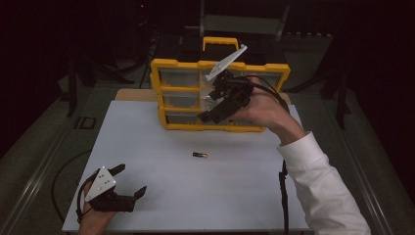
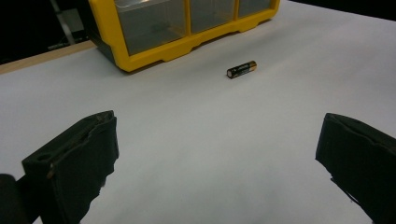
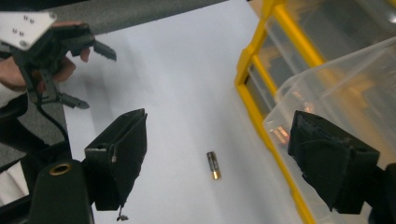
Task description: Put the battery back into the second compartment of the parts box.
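Observation:
A small black-and-gold battery (image 1: 199, 155) lies alone on the white table (image 1: 147, 132), in front of a yellow organizer (image 1: 176, 63) with clear drawers. My right gripper (image 1: 208, 105) hovers at the organizer's front, tilted, jaws wide apart. In the right gripper view, a clear drawer (image 3: 345, 88) juts out of the yellow frame (image 3: 247, 60) just behind the right jaw, and the battery (image 3: 213, 164) lies beyond the gap. My left gripper (image 1: 131, 178) rests open near the table's front left corner, with nothing between its jaws. The battery (image 2: 241, 69) lies ahead of it.
The organizer (image 2: 140, 58) stands at the table's back edge, a yellow handle (image 1: 220, 41) on top. A black cable (image 1: 283, 196) trails off the table's right front. The left gripper (image 3: 95, 78) appears far off in the right gripper view. Dark floor surrounds the table.

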Available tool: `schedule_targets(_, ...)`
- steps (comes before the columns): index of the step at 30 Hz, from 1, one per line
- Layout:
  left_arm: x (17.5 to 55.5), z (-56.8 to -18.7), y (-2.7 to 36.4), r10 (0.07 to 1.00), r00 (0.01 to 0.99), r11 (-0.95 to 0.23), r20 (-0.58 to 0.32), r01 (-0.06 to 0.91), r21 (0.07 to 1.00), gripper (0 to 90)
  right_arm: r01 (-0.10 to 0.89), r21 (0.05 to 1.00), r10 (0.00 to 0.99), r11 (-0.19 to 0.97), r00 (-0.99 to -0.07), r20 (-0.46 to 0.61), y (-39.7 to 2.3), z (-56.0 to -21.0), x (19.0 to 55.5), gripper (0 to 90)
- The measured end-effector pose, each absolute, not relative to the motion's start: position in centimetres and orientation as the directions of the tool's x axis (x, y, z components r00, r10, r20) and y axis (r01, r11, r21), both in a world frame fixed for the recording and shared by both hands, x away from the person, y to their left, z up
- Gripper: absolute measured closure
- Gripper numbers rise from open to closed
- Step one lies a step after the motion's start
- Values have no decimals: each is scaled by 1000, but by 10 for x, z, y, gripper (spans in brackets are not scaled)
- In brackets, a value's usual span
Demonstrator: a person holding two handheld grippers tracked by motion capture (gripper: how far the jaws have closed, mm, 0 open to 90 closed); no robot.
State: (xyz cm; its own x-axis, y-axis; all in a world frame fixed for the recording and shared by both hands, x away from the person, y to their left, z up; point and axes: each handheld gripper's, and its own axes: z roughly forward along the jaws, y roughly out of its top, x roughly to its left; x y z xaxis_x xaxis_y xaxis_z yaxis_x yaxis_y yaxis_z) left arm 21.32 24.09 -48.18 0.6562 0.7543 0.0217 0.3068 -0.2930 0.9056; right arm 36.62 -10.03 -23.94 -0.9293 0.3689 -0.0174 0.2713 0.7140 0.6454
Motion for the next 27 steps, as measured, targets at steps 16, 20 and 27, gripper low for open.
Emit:
schedule_targets(16,213,-482,241,754,657,-295,23,307,905,2,286,593,362,753,-932,-11,-95,-291,368,201)
schedule_targets(20,213,-482,241,754,657,-295,23,306,905,2,285,587,359,758,-933,-10,-92,-302,367,197)
schedule_targets(27,213,-482,242,755,655,-292,22,306,906,2,280,576,348,768,-937,-9,-88,-318,363,197)
